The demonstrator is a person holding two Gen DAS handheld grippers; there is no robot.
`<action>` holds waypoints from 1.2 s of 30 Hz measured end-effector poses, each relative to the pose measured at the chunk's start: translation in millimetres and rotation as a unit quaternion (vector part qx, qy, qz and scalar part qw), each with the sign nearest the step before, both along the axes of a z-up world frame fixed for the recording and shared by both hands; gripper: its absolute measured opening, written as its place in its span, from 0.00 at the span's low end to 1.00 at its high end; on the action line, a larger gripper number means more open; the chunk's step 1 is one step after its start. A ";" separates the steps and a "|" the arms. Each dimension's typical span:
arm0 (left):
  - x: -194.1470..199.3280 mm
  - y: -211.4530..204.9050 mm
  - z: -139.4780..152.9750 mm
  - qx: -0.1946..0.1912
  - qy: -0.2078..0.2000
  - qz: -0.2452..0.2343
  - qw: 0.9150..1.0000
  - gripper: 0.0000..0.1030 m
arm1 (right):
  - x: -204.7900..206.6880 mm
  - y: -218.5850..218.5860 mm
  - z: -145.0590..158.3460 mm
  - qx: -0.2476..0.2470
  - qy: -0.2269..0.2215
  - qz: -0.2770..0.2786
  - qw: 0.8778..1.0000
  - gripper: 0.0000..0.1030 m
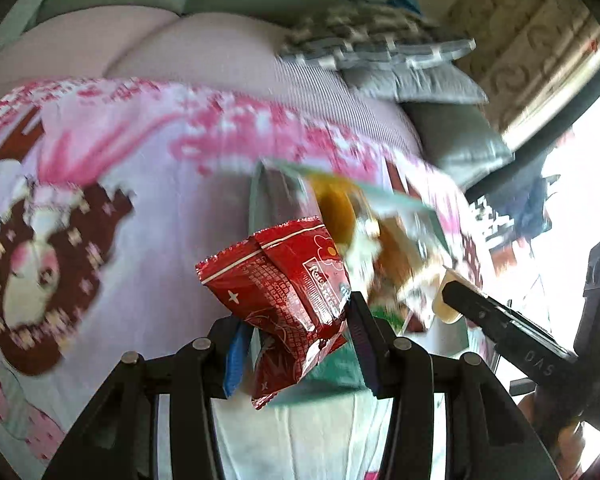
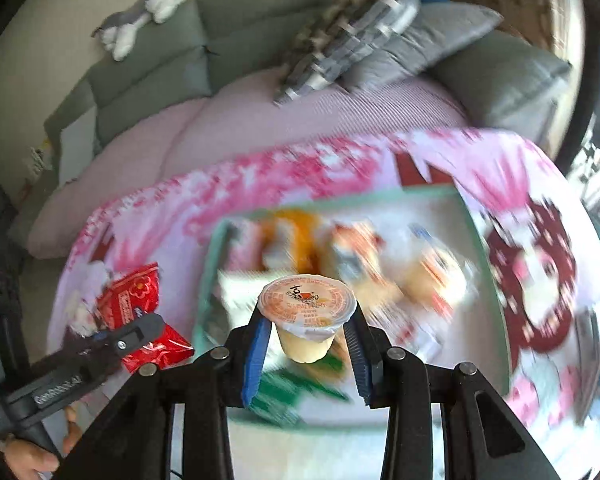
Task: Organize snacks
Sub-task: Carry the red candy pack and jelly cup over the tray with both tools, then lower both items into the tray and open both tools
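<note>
- Left gripper (image 1: 296,328) clamped across the middle of a red snack packet (image 1: 284,296), held in the air above the patterned cloth (image 1: 140,208).
- Packet likely light, crinkly and slick; a grip on the puffed body beats one on the thin sealed edge.
- Right gripper (image 2: 308,340) closed on a pudding cup (image 2: 307,316) under its rim, over the green tray (image 2: 476,224).
- Cup probably stiff-walled with a fragile foil lid; best kept upright, squeezed gently.

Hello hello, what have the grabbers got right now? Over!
Left gripper shut on red packet. Right gripper shut on jelly cup. Both above snack tray. Nothing in the way.
</note>
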State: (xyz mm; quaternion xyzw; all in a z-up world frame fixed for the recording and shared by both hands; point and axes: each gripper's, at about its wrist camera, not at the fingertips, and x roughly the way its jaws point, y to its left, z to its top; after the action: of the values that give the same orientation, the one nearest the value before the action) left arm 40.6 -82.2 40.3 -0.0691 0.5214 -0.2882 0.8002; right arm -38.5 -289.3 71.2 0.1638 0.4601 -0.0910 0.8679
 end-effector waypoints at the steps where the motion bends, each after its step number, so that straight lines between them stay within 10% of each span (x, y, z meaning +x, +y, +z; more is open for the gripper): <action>1: -3.8 -5.0 -5.3 0.007 0.005 -0.005 1.000 0.47 | -5.1 -2.1 -5.8 0.000 0.005 -0.001 1.000 0.39; 36: -20.5 -35.9 -66.3 0.050 0.056 -0.030 0.997 0.47 | -29.1 -21.0 -86.8 -0.008 0.084 -0.020 0.996 0.39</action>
State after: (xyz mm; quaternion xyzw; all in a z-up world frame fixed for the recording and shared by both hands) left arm 20.0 -118.1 -26.0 -0.0289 0.5814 -0.2814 0.7629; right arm -67.7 -310.3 -15.5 0.1576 0.5273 -0.1256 0.8255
